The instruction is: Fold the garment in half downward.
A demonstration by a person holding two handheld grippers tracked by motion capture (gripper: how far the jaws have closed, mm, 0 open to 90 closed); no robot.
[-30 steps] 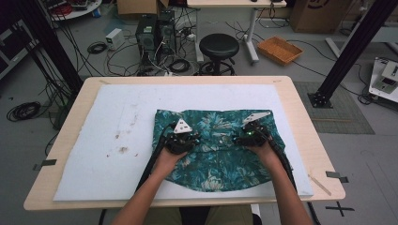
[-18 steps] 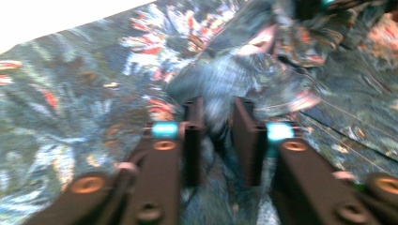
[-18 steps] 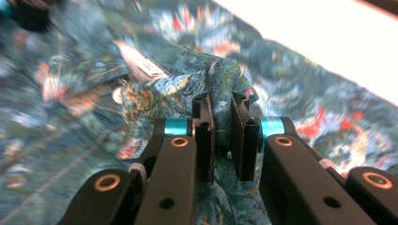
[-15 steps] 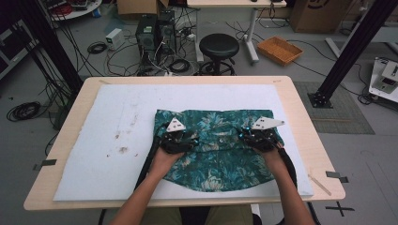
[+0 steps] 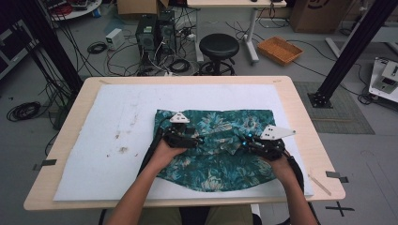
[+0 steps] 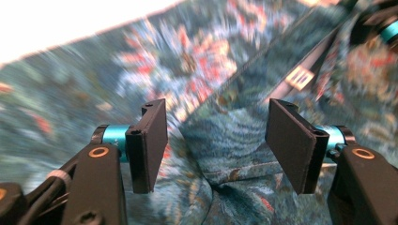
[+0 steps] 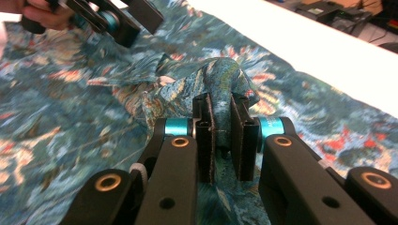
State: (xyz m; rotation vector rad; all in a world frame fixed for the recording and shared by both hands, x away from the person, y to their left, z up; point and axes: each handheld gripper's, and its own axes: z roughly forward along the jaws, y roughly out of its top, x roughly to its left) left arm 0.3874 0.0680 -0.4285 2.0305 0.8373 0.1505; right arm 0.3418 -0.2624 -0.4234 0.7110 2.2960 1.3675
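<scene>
A teal floral-print garment (image 5: 220,140) lies spread on the white mat (image 5: 108,136), right of centre. My left gripper (image 5: 196,139) rests on the cloth's left part, jaws wide open over a raised fold (image 6: 220,140); a small label (image 6: 299,78) shows on a dark seam beyond. My right gripper (image 5: 248,142) sits on the right part and is shut on a bunched-up fold of the garment (image 7: 223,89). In the right gripper view the left gripper (image 7: 133,21) appears open at the upper left, held by a hand.
The mat covers a wooden table (image 5: 309,126). A wooden stick (image 5: 319,183) lies near the front right corner. Beyond the far edge stand a black stool (image 5: 219,47), computer towers (image 5: 155,33) with cables, and an orange tray (image 5: 281,49) on the floor.
Both grippers have drawn back toward the near edge and turned inward. The right one now pinches a fold of the garment; the left stays open.
</scene>
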